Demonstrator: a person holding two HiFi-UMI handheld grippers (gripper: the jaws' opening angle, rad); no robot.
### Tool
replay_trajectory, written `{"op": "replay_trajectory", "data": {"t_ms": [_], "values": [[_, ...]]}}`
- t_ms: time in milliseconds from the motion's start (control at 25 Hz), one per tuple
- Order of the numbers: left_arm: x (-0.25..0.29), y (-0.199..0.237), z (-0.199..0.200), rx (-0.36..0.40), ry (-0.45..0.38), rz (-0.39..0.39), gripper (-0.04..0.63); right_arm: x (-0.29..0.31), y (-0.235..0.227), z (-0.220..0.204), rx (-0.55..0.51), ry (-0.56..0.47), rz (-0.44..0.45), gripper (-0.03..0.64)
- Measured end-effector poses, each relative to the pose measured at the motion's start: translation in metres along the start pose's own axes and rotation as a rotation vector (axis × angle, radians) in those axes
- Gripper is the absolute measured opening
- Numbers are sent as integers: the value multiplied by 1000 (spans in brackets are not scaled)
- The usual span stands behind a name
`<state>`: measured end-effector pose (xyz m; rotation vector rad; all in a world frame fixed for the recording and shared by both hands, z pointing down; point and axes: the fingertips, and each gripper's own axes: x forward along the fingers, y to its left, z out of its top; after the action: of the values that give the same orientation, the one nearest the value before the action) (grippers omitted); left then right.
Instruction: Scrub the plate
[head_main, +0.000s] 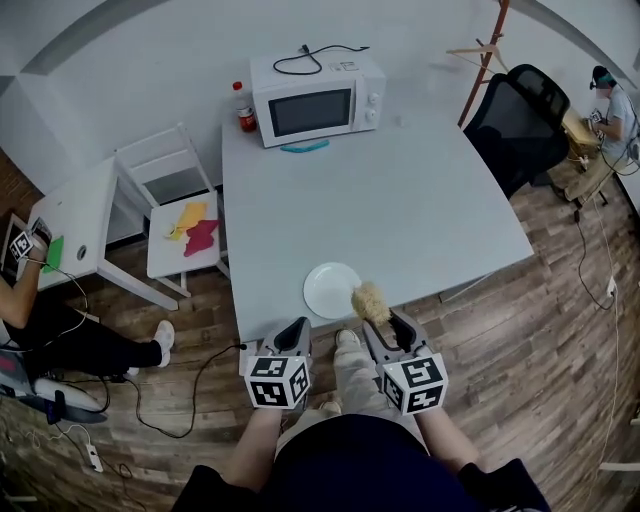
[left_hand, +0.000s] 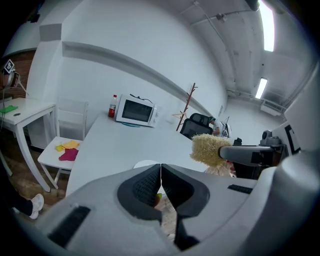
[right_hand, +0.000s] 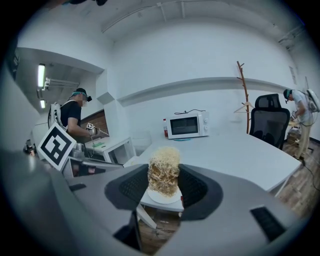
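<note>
**While the right gripper's got the scrubber, the plate sits at the near counter edge**

Since the right gripper view looks straight down its jaws, start there. The right gripper (right_hand: 164, 173) is clamped on a straw-coloured fibre scrubber (right_hand: 163, 157), with a pad pressing in on each side and the tuft sticking up past the tips. The left gripper (left_hand: 160, 172) is fully closed, pads pressed together with nothing in between. From the head view both are held side by side, low at the near edge of the counter (head_main: 400, 200), left one just off the edge.

The white plate (head_main: 331, 290) lies flat on the counter right by that near edge. The scrubber overlaps its right rim from above, but I can't tell if it's actually touching.

Further out, a white microwave (head_main: 317, 100) stands at the far edge, with a red-capped bottle (head_main: 243, 106) just to its left and a small teal thing (head_main: 304, 146) in front of it. Left of the counter there's a white chair (head_main: 178, 200) with yellow and pink cloths on the seat. A black office chair (head_main: 525, 120) stands at the far right corner.
</note>
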<state>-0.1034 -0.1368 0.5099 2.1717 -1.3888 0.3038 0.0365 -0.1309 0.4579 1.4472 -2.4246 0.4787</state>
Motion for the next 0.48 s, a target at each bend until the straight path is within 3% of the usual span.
{"op": "replay_trajectory", "data": {"t_ms": [200, 480], "values": [[33, 14, -5, -17, 57, 19, 20, 36, -15, 2, -13, 41, 40, 181], [72, 42, -34, -123, 183, -9, 28, 79, -21, -14, -3, 119, 80, 181]]}}
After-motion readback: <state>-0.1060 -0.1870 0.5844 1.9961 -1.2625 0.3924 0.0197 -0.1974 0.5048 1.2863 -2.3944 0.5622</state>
